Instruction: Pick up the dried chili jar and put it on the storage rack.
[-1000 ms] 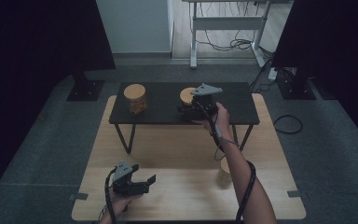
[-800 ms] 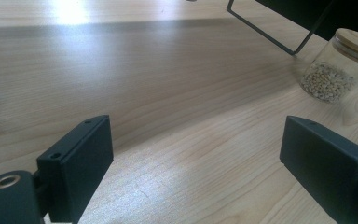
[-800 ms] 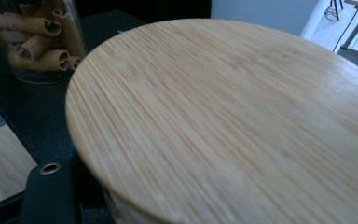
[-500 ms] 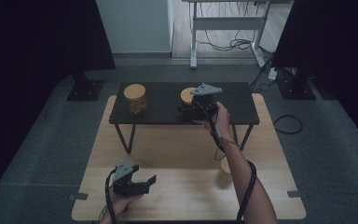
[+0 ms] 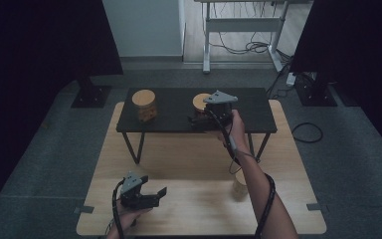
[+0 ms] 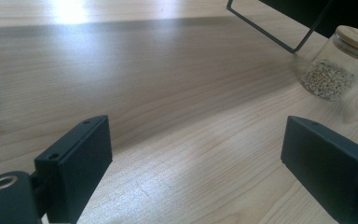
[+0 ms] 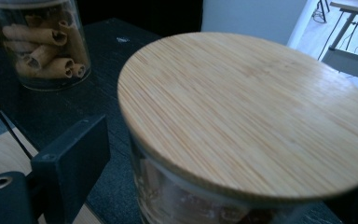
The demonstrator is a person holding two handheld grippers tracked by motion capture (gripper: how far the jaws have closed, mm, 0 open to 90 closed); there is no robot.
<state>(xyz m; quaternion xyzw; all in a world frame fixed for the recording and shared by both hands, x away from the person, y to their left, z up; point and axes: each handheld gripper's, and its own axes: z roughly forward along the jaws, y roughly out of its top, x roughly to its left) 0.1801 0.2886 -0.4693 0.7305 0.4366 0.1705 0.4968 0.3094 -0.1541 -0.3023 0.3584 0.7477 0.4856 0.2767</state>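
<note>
A glass jar with a bamboo lid (image 5: 200,103) (image 7: 247,107) stands on the low black table (image 5: 174,109). My right gripper (image 5: 196,119) reaches round it from the near side. Its jaws have just been opening, and the jar stands between them with a gap beside the left finger (image 7: 70,163). The right finger is hidden behind the jar. A jar of rolled cinnamon sticks (image 5: 144,105) (image 7: 42,46) stands further left on the same table. My left gripper (image 5: 151,195) (image 6: 196,135) rests open over the wooden tabletop (image 5: 189,159), holding nothing.
A third jar, holding seeds (image 5: 239,183) (image 6: 335,70), stands on the wooden top beside my right forearm. The black table's thin metal legs (image 5: 132,147) rise from the wood. Dark stands and cables lie on the grey floor around.
Hardly anything differs in the high view: both hands stay where they were, and the jars have not moved.
</note>
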